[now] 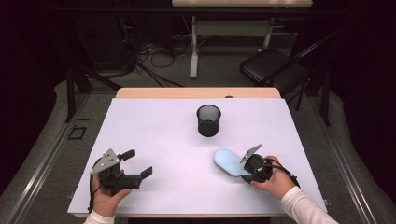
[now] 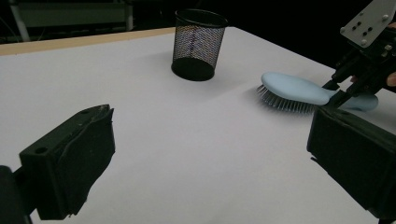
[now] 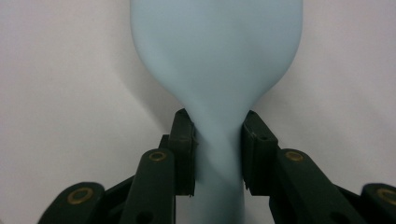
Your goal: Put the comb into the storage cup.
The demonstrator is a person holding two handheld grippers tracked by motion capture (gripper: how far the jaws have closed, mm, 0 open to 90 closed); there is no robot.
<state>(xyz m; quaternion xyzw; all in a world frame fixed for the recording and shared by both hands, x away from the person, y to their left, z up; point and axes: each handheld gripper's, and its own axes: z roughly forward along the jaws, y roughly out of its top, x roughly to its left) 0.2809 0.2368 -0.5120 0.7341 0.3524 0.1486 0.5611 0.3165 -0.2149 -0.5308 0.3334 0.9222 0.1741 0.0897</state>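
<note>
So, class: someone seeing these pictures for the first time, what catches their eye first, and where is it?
First the pale blue hairbrush, lying bristles down on the white table at its near right, with the right gripper shut on its handle. Next the black mesh cup, standing upright alone toward the far middle. The left gripper is at the near left, jaws open and holding nothing.

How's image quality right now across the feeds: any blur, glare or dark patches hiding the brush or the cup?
High view: table evenly lit, surroundings dark, hairbrush and mesh cup clear. Left gripper view: near jaws soft, brush bristles sharp with a faint shadow beneath. Right gripper view: brush head slightly soft up close, no glare.
</note>
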